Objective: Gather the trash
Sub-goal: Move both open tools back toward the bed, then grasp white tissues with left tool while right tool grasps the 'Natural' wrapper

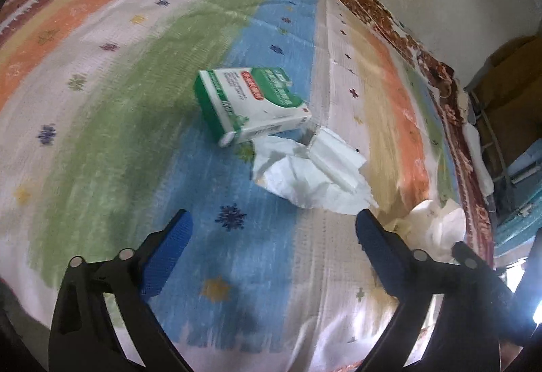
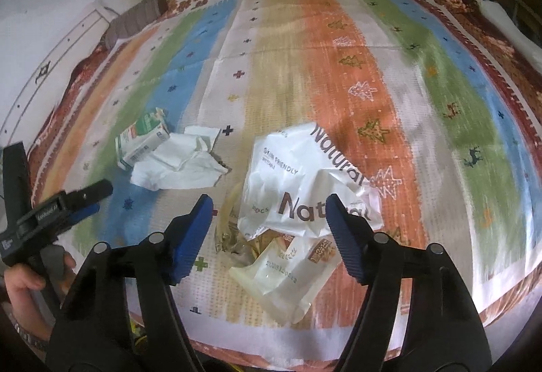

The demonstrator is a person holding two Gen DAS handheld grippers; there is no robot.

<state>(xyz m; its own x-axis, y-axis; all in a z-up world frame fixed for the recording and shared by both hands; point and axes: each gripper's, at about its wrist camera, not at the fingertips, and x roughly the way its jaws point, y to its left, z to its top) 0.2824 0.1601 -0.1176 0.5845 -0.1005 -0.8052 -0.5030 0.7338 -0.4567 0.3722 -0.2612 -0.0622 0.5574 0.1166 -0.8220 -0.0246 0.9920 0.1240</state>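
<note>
Both tools are held open above a striped mat [image 2: 338, 43]: the left tool [image 1: 271, 236] near a green carton [image 1: 250, 103] touching crumpled tissue [image 1: 305, 175], the right tool [image 2: 269, 223] over a white "Natural" bag [image 2: 311, 182] and clear wrapper [image 2: 284, 280], both lying flat.

We noted a green-white carton [image 2: 142, 138] lying flat, touching crumpled tissue [image 2: 179, 165]; nearby lay a crumpled white "Natural" bag [image 2: 305, 182] and a torn wrapper [image 2: 284, 277].
</note>
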